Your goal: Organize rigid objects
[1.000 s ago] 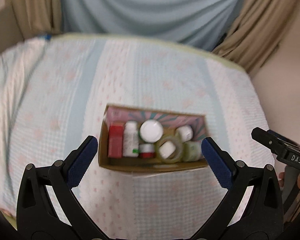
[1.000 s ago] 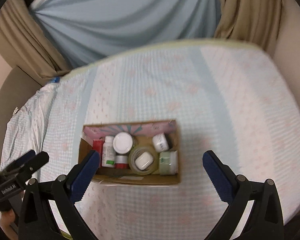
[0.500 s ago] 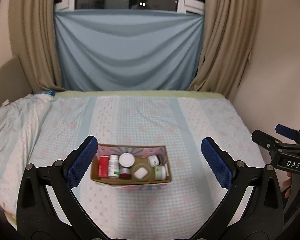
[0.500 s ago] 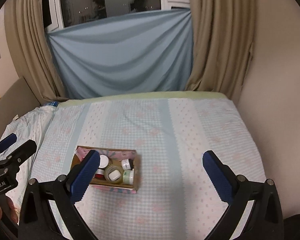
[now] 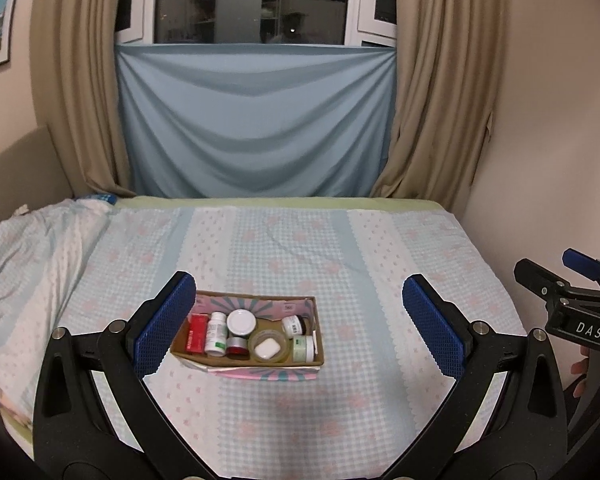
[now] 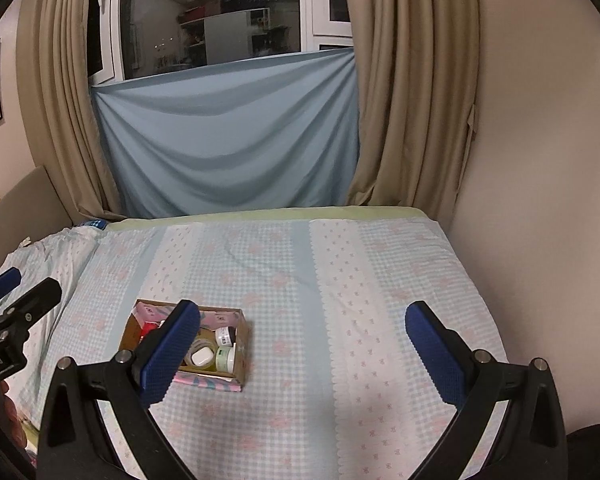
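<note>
An open cardboard box (image 5: 260, 365) sits on the bed, also in the right wrist view (image 6: 242, 356). It holds a red box (image 5: 196, 333), a white bottle (image 5: 216, 332), a white-lidded jar (image 5: 241, 321), a small red jar (image 5: 236, 347), a tape roll with a white earbud case (image 5: 267, 348) in it, and two small jars (image 5: 303, 349). My left gripper (image 5: 299, 330) is open and empty, well back from the box. My right gripper (image 6: 302, 354) is open and empty, right of the box; its left finger hides part of the box.
The checked bedspread (image 5: 340, 280) covers the bed. A wall (image 6: 540, 200) runs along the right edge. Curtains and a blue sheet (image 5: 256, 120) hang at the far end. Rumpled bedding (image 5: 28, 248) lies at the left. The right gripper shows at the left wrist view's right edge (image 5: 572, 300).
Both grippers have pulled up and back from close over the box. The box now looks small and the window and curtains have come into view. Both stay open.
</note>
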`<state>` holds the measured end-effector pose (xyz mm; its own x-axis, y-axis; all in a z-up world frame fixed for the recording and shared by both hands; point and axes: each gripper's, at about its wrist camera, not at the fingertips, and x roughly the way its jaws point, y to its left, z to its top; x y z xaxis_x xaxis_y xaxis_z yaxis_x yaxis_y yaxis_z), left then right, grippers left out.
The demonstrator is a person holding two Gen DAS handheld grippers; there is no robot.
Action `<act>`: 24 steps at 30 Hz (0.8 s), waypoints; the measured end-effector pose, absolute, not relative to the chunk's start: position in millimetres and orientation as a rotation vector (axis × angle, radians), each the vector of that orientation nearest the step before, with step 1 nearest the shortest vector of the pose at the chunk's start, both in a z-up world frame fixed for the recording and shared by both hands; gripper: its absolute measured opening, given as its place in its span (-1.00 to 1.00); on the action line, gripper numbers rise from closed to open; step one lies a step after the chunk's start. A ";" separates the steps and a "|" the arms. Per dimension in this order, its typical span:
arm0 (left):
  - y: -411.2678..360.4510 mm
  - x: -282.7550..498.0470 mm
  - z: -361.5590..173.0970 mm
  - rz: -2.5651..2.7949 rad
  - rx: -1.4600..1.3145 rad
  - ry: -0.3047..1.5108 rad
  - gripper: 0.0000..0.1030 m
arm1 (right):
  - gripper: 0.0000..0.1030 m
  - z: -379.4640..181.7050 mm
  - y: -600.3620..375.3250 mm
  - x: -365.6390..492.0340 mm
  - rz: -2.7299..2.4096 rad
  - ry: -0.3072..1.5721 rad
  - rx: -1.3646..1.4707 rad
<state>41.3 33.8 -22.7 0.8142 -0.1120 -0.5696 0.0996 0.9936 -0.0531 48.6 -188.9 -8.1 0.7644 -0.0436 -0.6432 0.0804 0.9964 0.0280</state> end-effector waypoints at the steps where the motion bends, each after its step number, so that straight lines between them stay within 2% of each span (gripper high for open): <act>1: 32.4 40.4 -22.0 -0.112 -0.019 0.607 1.00 | 0.98 -6.6 -190.4 47.5 -0.068 0.694 0.056; 24: 25.2 34.9 -18.5 -0.099 -0.004 0.590 1.00 | 0.98 4.4 -196.8 45.5 -0.064 0.661 0.045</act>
